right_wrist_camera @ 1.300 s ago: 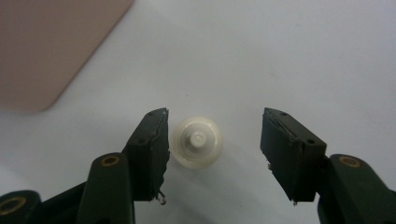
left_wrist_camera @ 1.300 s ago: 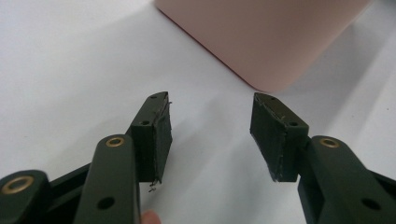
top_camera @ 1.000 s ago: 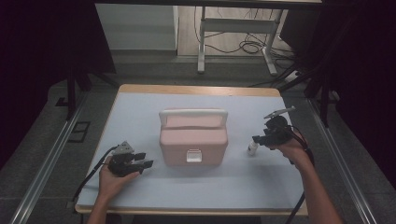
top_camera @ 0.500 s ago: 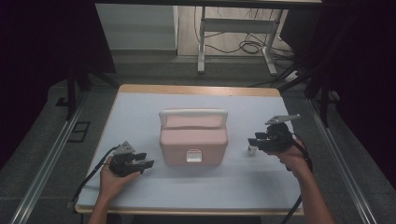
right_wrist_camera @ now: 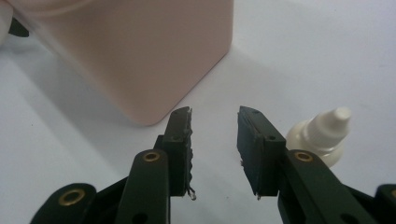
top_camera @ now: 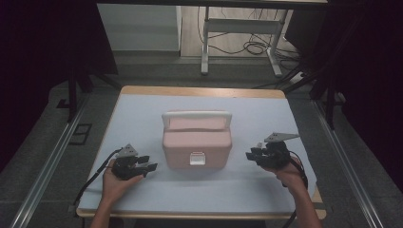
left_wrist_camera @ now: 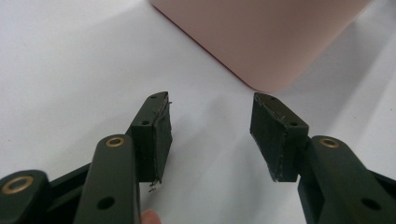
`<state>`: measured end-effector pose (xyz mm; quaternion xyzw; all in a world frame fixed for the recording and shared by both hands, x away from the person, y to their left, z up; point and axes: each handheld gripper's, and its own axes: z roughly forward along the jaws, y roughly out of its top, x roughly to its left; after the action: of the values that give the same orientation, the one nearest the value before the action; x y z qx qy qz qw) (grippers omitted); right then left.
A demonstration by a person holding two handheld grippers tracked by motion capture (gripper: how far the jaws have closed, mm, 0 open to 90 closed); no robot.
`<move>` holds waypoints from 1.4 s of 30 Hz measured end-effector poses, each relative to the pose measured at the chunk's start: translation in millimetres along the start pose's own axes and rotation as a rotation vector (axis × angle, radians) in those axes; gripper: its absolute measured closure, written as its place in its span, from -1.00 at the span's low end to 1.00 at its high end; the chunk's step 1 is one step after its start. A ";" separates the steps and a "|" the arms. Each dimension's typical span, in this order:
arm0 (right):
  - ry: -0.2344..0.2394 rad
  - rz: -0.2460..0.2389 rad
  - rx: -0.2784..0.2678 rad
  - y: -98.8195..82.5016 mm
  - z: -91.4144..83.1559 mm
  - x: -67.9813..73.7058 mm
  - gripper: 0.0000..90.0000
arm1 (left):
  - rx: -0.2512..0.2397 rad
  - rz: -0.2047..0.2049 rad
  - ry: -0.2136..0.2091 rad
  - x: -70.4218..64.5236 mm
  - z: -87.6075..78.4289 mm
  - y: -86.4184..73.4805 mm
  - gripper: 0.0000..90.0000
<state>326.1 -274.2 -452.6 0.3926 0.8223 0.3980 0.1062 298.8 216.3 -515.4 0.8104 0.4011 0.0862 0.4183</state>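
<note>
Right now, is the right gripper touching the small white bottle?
Apart. In the right gripper view, the small white bottle stands outside the right gripper, beside one jaw, and bare table shows between the open jaws.

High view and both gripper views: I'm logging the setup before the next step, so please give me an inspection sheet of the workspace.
Surface: white sheet over a wood-edged table, no spills seen.
Job's things: pink box with a white handle and front latch, lid shut, mid-table; small white dropper bottle upright on the sheet, beside the right gripper's jaw, not between the jaws.
Clutter: nothing seen.
Grippers: left gripper jaws wide open, nothing between them, near the box's corner; right gripper jaws have just been closing, nothing between them.
Cables: one trails from each gripper off the near edge; loose cables on the floor behind.
Surroundings: metal desk frame behind, dark curtains at both sides.
</note>
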 end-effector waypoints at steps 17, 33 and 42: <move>0.053 0.036 -0.038 -37.5 22.3 3.3 0.41 | -0.001 -0.004 0.005 -0.7 1.6 -0.1 0.07; 0.057 0.038 -0.039 -40.9 24.6 4.7 0.32 | -0.021 0.012 0.004 -6.2 -7.1 3.5 0.01; 0.080 0.044 -0.023 -46.7 29.7 6.7 0.24 | -0.026 0.052 0.013 -2.9 -24.5 20.0 -0.01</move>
<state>309.9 -269.9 -505.7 0.3931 0.8124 0.4250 0.0691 296.7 222.6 -484.3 0.8145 0.3814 0.1075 0.4238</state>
